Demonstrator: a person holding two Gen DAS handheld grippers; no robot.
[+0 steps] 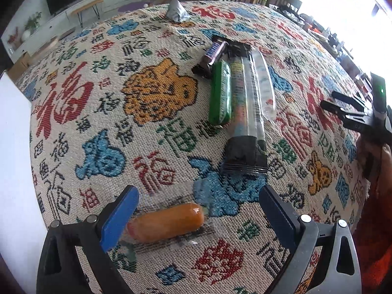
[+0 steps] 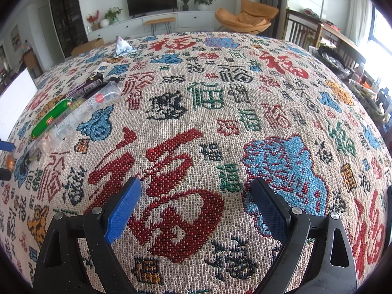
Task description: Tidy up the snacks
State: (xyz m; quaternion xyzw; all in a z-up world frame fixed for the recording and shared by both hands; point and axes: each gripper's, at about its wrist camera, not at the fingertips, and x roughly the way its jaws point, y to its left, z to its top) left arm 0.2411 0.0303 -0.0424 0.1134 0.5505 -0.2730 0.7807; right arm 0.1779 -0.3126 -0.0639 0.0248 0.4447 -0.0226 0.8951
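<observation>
Four long snacks already lie side by side mid-cloth: brown choc bar [image 1: 212, 53], green-wrapped sausage [image 1: 220, 93], long black-ended pack [image 1: 245, 112], clear white-printed pack [image 1: 263, 83]. My left gripper [image 1: 198, 215] is spread wide around the orange sausage in clear wrap [image 1: 169, 221], not clamped yet, so that one's left to line up w/ the row, maybe also the grey pyramid pouch [image 1: 177, 11] at the far edge. Right gripper [image 2: 196, 208] is spread wide too, empty over bare patterned woven tablecloth [image 2: 245, 98].

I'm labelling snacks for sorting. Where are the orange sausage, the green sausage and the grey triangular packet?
orange sausage [image 1: 169, 221]: left wrist view, mid-body.
green sausage [image 1: 220, 93]: left wrist view, middle of wrapper.
grey triangular packet [image 2: 121, 46]: right wrist view, front face.
</observation>
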